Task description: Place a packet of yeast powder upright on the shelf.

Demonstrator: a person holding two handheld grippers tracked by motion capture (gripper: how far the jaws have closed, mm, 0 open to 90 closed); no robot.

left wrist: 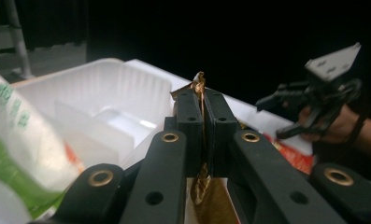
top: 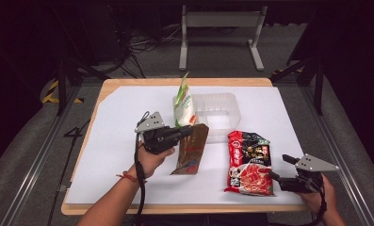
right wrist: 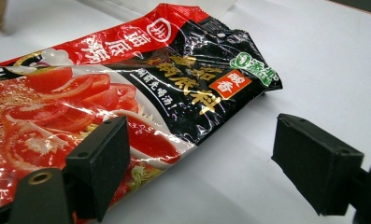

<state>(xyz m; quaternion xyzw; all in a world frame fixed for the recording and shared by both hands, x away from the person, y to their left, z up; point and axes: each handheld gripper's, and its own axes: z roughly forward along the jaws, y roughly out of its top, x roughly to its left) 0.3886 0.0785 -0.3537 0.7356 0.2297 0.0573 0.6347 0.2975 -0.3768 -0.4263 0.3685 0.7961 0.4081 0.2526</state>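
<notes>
My left gripper (top: 185,132) is shut on the top edge of a brown and gold packet (top: 192,150), which hangs tilted with its lower end near the table. In the left gripper view the jaws (left wrist: 203,100) pinch the crinkled gold seam (left wrist: 199,85). A red and black soup-base packet (top: 249,162) lies flat at the front right. My right gripper (top: 280,168) stands open beside its lower right edge. In the right gripper view the open gripper (right wrist: 209,168) has its left pad (right wrist: 103,163) over the red packet (right wrist: 127,84) and its right pad over bare table.
A clear plastic tray (top: 218,113) with a divider sits at mid-table behind the brown packet. A green and white packet (top: 183,106) stands leaning at the tray's left end. White paper (top: 114,141) covers the wooden table; a metal frame stands on the floor beyond.
</notes>
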